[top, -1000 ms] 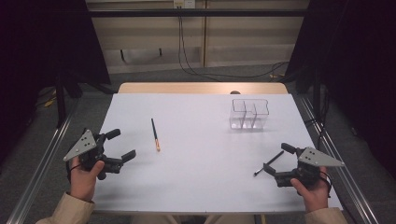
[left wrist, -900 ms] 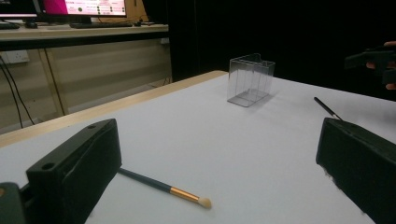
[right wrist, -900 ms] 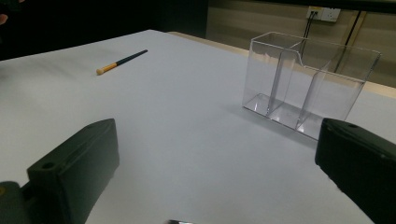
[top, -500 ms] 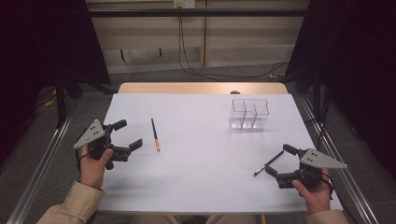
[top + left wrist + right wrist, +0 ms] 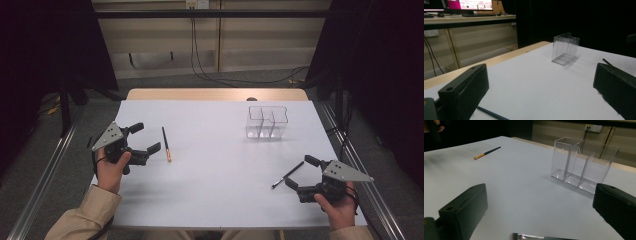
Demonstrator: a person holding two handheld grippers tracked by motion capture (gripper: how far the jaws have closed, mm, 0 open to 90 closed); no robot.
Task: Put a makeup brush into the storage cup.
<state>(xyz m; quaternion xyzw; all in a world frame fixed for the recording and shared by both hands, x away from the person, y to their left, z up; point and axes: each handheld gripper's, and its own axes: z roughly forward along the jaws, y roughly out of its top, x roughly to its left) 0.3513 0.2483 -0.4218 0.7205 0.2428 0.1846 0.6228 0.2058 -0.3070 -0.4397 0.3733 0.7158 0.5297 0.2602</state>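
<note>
Left claw (image 5: 145,137) nearer brush (image 5: 166,144), no writing legible

clear 3-compartment organizer (image 5: 267,121) far R, empty | monitor (image 5: 470,4) on bg desk | cables (image 5: 200,55) on floor

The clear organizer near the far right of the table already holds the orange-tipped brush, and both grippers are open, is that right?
Not quite. The clear organizer is empty; the high view shows the orange-tipped brush lying flat on the table beside the left gripper. Both grippers, including the right gripper, are indeed open.
</note>
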